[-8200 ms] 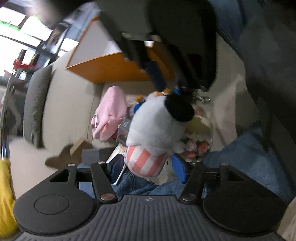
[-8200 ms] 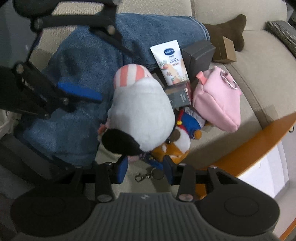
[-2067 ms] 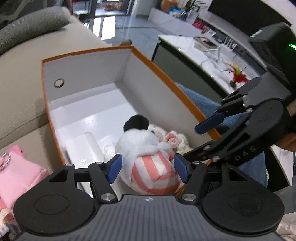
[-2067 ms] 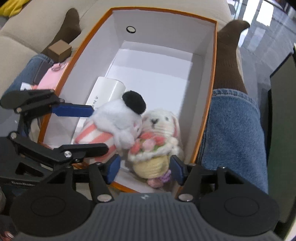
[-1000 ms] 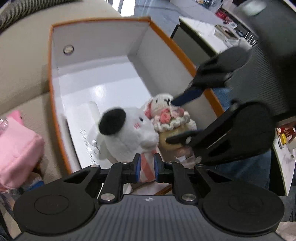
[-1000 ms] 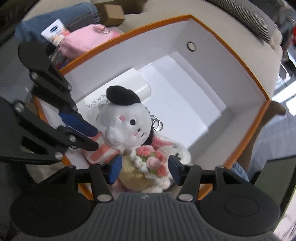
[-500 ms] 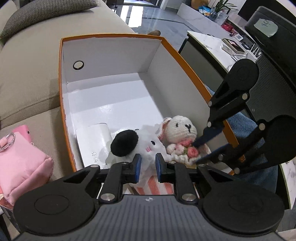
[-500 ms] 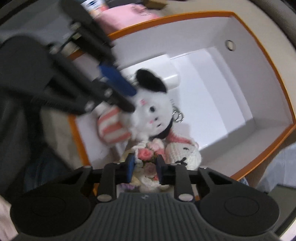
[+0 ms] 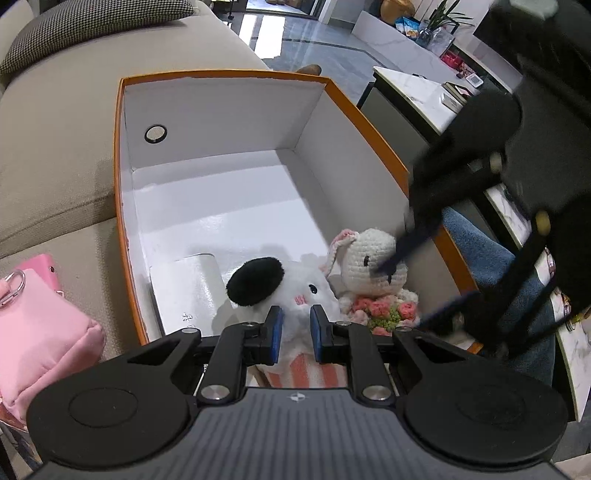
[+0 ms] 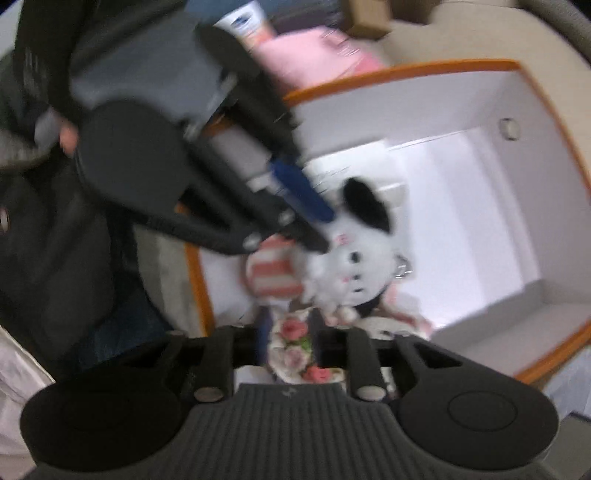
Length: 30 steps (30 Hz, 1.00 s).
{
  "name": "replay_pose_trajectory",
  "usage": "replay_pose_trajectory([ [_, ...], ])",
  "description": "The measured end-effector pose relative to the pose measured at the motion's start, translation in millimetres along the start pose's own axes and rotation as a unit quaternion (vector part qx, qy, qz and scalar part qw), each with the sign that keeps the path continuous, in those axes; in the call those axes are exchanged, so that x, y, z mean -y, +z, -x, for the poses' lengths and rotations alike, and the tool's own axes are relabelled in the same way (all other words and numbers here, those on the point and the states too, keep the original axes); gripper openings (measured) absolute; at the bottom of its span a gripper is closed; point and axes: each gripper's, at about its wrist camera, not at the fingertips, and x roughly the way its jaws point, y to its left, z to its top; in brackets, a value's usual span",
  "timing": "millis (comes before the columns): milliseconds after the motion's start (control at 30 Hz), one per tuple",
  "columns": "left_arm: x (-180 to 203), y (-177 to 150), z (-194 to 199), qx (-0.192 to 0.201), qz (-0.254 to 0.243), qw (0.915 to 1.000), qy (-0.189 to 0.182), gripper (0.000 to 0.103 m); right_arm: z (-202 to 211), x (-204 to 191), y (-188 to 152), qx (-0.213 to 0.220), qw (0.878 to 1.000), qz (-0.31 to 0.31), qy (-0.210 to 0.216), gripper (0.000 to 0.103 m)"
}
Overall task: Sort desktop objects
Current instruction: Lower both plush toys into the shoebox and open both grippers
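Observation:
An orange box (image 9: 118, 166) with a white inside sits on the sofa. In its near corner lie a white plush with a black hat (image 9: 306, 284) and a crochet bunny with flowers (image 9: 364, 258). My left gripper (image 9: 295, 332) is shut on the plush, pinching its fur between the blue pads. The right wrist view is blurred and shows this grip (image 10: 321, 229) at the plush's head (image 10: 354, 254). My right gripper (image 10: 290, 332) is above the bunny's flowers (image 10: 291, 328). Its jaws are opening, with the flowers between the fingers. From the left view it (image 9: 402, 295) reaches in across the bunny's face.
A white package (image 9: 188, 280) lies on the box floor beside the plush, and the far half of the box is bare. A pink pouch (image 9: 37, 332) rests on the sofa left of the box. A person's jeans leg (image 9: 480, 251) lies along the right wall. A lotion tube (image 10: 247, 22) is beyond the pouch.
The right gripper's jaws have widened around the bunny's flowers, and its view has rolled. The left gripper keeps its pinch on the white plush and has barely moved.

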Motion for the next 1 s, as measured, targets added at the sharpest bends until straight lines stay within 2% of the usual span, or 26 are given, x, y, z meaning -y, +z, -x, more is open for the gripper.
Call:
replay_pose_trajectory([
  [33,0.2,-0.7,0.2,0.001,0.0,1.0,0.0,0.02,3.7,2.3,0.1,0.004,1.0,-0.005,-0.013,0.047],
  [100,-0.1,-2.5,1.9,0.003,0.001,1.0,-0.002,0.02,7.6,10.6,1.3,-0.001,0.999,-0.022,-0.042,0.047],
  [133,-0.6,-3.0,2.3,0.004,0.002,1.0,-0.002,0.02,7.4,16.6,2.3,-0.005,0.998,-0.032,-0.059,0.05],
  [167,-1.0,-3.4,2.6,0.006,0.003,1.0,-0.003,0.02,6.3,21.1,3.4,-0.008,0.997,-0.041,-0.067,0.058],
  [200,-1.1,-3.6,2.9,0.007,0.004,1.0,-0.004,0.02,3.5,27.4,5.1,-0.015,0.996,-0.056,-0.068,0.06],
  [300,-1.1,-4.2,3.2,0.009,0.004,0.9999,-0.007,0.02,-11.0,39.2,11.8,-0.041,0.993,-0.083,-0.07,0.059],
  [433,-2.5,-6.4,5.7,0.015,0.01,0.9997,-0.016,0.02,-34.7,41.2,12.7,-0.087,0.991,-0.07,-0.067,0.05],
  [533,-2.0,-4.5,1.6,0.015,0.007,0.9998,-0.014,0.02,-38.2,42.9,13.2,-0.088,0.994,-0.039,-0.046,0.046],
  [667,-1.0,-4.2,-3.0,0.016,0.009,0.9996,-0.019,0.02,-44.8,30.4,21.1,-0.092,0.995,0.037,-0.015,0.045],
  [800,0.2,-4.8,-3.3,0.008,0.017,0.9994,-0.029,0.02,-59.8,30.1,27.6,-0.103,0.993,0.046,-0.017,0.045],
  [933,-1.1,-11.3,-5.2,-0.015,0.043,0.9971,-0.062,0.02,-56.6,26.9,24.2,-0.101,0.993,0.048,-0.023,0.046],
  [1000,0.0,-14.1,-4.9,-0.007,0.044,0.9974,-0.057,0.02,-55.7,24.3,22.8,-0.101,0.993,0.045,-0.03,0.048],
])
